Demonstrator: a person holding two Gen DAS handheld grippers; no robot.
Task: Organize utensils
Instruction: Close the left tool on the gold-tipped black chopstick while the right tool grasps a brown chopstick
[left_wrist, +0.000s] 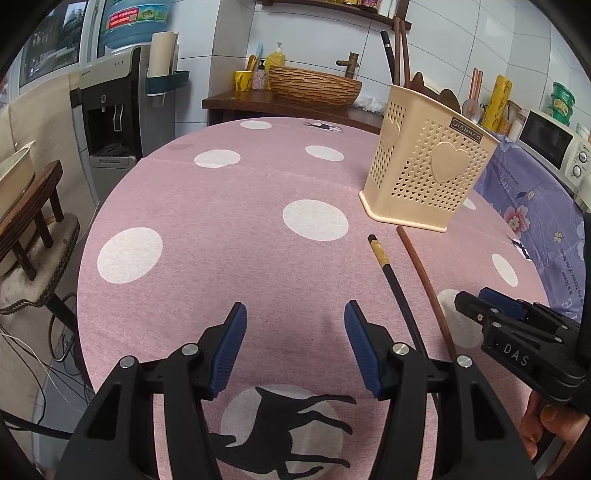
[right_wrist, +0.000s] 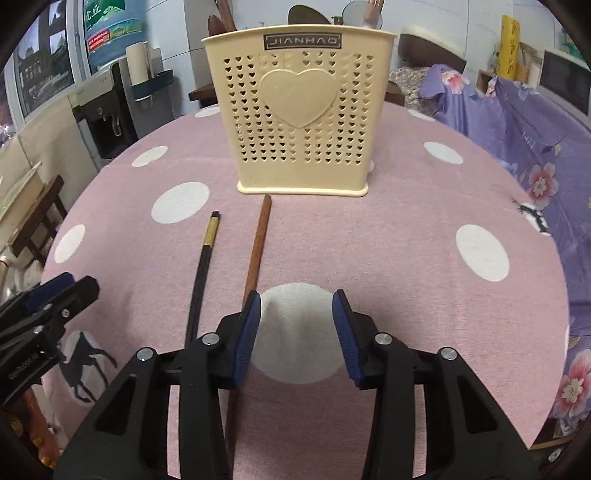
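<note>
Right wrist view looks down on the pink spotted worktop (right_wrist: 406, 229); right tongs (right_wrist: 297, 308) stand spread with nothing between the pads, hovering over a white spot; brown chopstick (right_wrist: 258, 247) lies just left of the left pad, running up towards the cream holder (right_wrist: 303, 110); black chopstick (right_wrist: 203, 266) lies beside it, apart; utensils already stand in the holder; left tongs (left_wrist: 293, 319) spread too, empty, with both chopsticks off to their right.
</note>
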